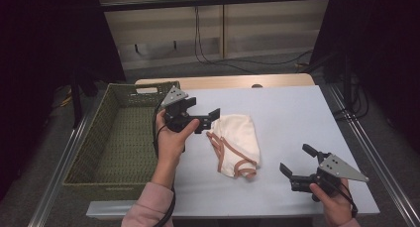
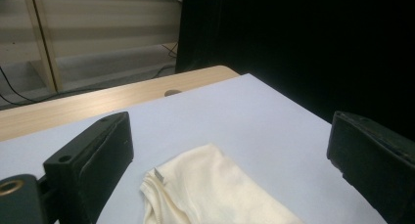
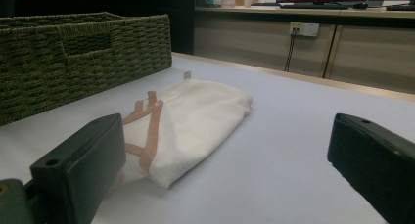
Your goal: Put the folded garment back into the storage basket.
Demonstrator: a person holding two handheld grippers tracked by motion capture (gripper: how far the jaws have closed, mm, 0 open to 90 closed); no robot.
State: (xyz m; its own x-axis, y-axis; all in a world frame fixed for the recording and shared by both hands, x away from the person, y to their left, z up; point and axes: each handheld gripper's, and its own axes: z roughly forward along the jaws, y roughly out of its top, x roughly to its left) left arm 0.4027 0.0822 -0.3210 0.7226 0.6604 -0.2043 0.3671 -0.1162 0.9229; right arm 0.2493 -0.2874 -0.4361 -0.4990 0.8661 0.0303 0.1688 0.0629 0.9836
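We see a folded cream cloth [image 1: 236,143] with orange-brown trim lying near the middle of the pale worktop [image 1: 292,123], just right of a green woven basket [image 1: 119,138]. Our left tool [image 1: 210,119] hovers at the cloth's upper left edge, its jaws spread wide with nothing between them. Our right tool [image 1: 296,163] sits low near the worktop's front right, well apart from the cloth, jaws likewise spread and holding nothing.
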